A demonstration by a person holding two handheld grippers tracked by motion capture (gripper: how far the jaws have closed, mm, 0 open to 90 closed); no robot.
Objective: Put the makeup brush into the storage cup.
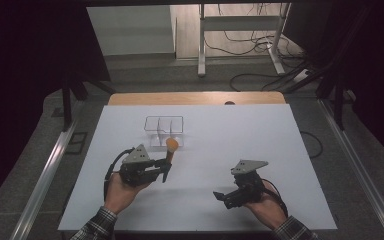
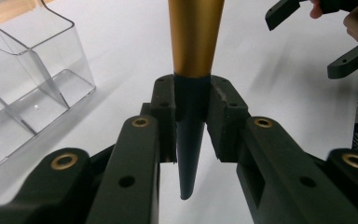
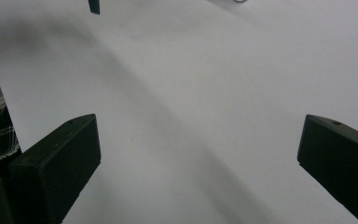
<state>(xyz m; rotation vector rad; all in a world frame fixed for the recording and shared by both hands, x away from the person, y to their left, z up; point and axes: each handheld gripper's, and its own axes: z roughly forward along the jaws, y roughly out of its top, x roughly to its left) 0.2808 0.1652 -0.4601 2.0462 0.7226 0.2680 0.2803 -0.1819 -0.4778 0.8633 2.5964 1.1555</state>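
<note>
A white table (image 1: 280,150) carries one clear plastic organizer (image 1: 164,131), divided into compartments and standing toward the far middle. A person's two hands come in from the near edge, each holding one gripper, so there are two grippers in all. The left gripper (image 1: 167,167) is closed around one tapered brush-like tool (image 2: 193,70), with a gold upper section and a dark pointed lower end; its jaws press the dark part from both sides. Seen from above, the tool's orange tip (image 1: 171,144) sits just at the near edge of the organizer. The right gripper (image 1: 221,196) is well apart to the right, above bare table, jaws spread wide and holding nothing.
</note>
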